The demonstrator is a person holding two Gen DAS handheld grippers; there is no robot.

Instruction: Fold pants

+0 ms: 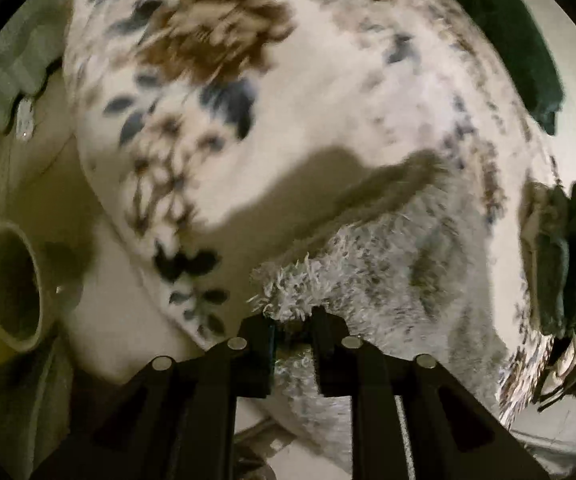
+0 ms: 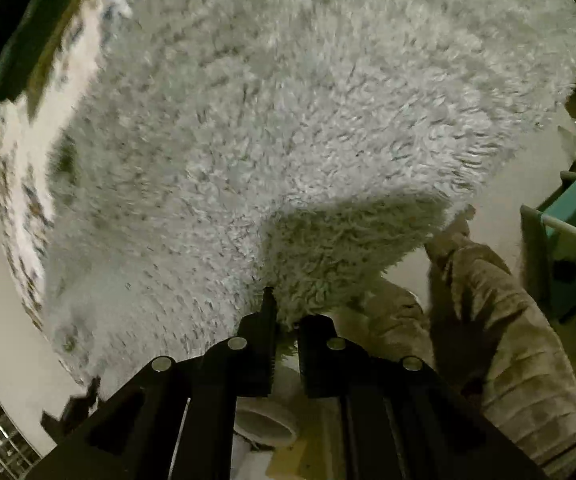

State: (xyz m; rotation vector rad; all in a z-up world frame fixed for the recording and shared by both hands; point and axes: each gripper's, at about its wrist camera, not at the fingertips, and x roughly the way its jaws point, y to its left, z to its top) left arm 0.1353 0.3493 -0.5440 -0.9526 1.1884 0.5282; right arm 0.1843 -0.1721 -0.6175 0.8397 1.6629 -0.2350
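Note:
The pants (image 1: 272, 120) are white fleece with a brown and blue flower print outside and a shaggy grey-white lining (image 2: 288, 120) inside. They fill most of both views, lifted and spread over a white table (image 1: 100, 320). My left gripper (image 1: 292, 326) is shut on a fluffy edge of the pants at the bottom centre. My right gripper (image 2: 286, 320) is shut on a folded fluffy corner (image 2: 351, 248) of the same pants. Both views are motion-blurred.
A pale round cup (image 1: 8, 288) lies at the left. A dark green cloth (image 1: 515, 44) sits at the top right, another dark bundle (image 1: 559, 264) at the right. A ribbed beige garment (image 2: 499, 320) and a teal rack (image 2: 567, 224) are at the right.

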